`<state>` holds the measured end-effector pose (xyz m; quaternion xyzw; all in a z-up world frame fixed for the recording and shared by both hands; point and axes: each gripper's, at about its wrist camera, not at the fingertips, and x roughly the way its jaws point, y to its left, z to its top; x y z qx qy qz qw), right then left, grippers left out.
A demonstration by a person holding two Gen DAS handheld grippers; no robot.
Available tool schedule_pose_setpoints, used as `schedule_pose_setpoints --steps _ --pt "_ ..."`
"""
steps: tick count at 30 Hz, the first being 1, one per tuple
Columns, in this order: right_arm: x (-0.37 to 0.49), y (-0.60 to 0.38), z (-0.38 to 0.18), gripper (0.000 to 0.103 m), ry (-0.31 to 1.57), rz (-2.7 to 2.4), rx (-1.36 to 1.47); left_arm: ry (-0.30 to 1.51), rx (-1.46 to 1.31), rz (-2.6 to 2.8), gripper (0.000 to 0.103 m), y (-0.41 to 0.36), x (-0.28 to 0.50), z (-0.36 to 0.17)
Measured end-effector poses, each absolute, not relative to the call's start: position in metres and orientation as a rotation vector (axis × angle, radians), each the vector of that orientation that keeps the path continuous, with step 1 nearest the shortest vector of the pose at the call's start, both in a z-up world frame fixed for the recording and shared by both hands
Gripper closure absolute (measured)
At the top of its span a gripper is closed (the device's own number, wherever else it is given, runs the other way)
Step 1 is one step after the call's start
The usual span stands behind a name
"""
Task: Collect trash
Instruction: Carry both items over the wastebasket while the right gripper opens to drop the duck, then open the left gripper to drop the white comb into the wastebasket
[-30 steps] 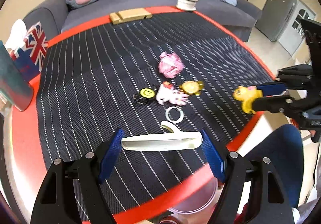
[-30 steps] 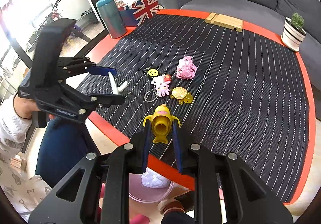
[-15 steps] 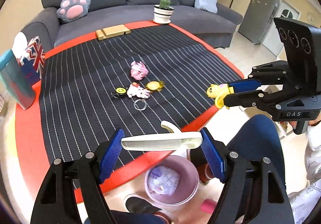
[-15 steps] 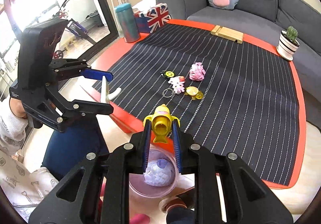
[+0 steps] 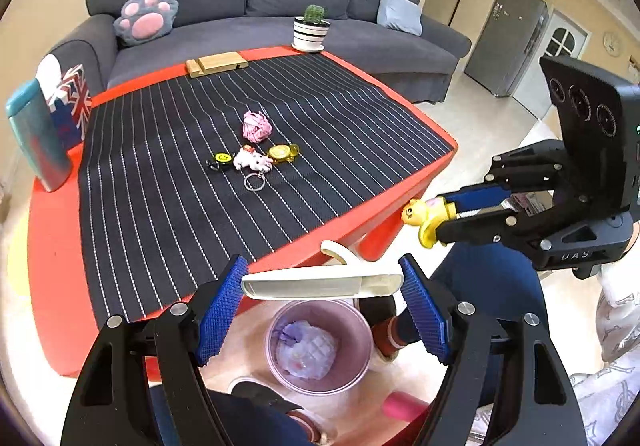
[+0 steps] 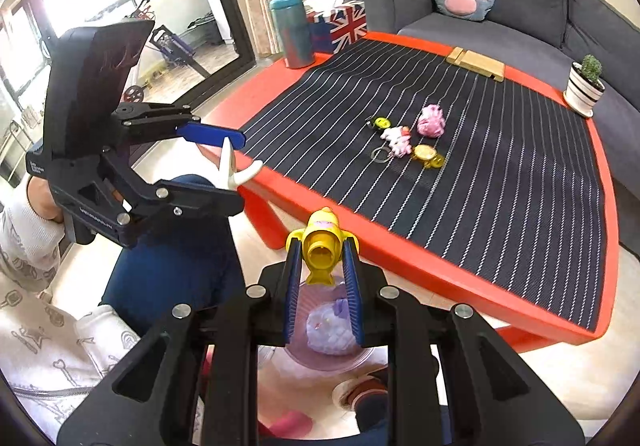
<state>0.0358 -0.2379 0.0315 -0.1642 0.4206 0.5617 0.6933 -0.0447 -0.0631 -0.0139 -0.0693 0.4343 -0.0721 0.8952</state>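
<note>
Our left gripper [image 5: 322,300] pinches a cream plastic piece [image 5: 320,282] end to end between its jaws, above the pink bin [image 5: 318,346] on the floor at six o'clock. At three o'clock, our right gripper [image 6: 322,274] has its jaws pressed on a yellow duck toy [image 6: 322,246]. We judge this the drop step: both pieces need releasing over the bin. Its near rim is hidden; what lies inside looks like crumpled wrapping, perhaps.
</note>
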Motion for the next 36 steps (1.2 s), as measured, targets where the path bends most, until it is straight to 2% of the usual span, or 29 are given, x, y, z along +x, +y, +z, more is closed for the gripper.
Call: schedule_pose_setpoints --steps 8,11,12,13,15,16,22,36 --pt "0.022 -0.238 0.024 0.083 0.962 1.279 -0.362 0.881 -0.154 -0.148 0.029 -0.061 -0.06 -0.009" --pt "0.019 -0.236 0.026 0.079 0.957 1.285 -0.361 0.877 -0.155 -0.147 0.029 -0.061 -0.062 -0.008" --pt "0.019 -0.236 0.026 0.072 0.953 1.28 -0.362 0.875 -0.155 -0.147 0.029 -0.061 -0.063 -0.007" --pt "0.019 -0.236 0.027 0.046 0.95 1.276 -0.361 0.875 -0.156 -0.147 0.029 -0.06 -0.063 -0.007" --pt "0.021 -0.238 0.028 0.018 0.938 1.257 -0.341 0.876 -0.156 -0.146 0.029 -0.06 -0.063 -0.008" --pt "0.023 -0.239 0.028 0.015 0.936 1.248 -0.327 0.877 -0.157 -0.146 0.029 -0.06 -0.063 -0.009" --pt "0.03 -0.243 0.03 0.008 0.937 1.2 -0.312 0.883 -0.158 -0.152 0.029 -0.062 -0.062 -0.01" --pt "0.035 -0.257 0.032 0.007 0.933 1.162 -0.29 0.896 -0.144 -0.179 0.029 -0.073 -0.058 -0.012"
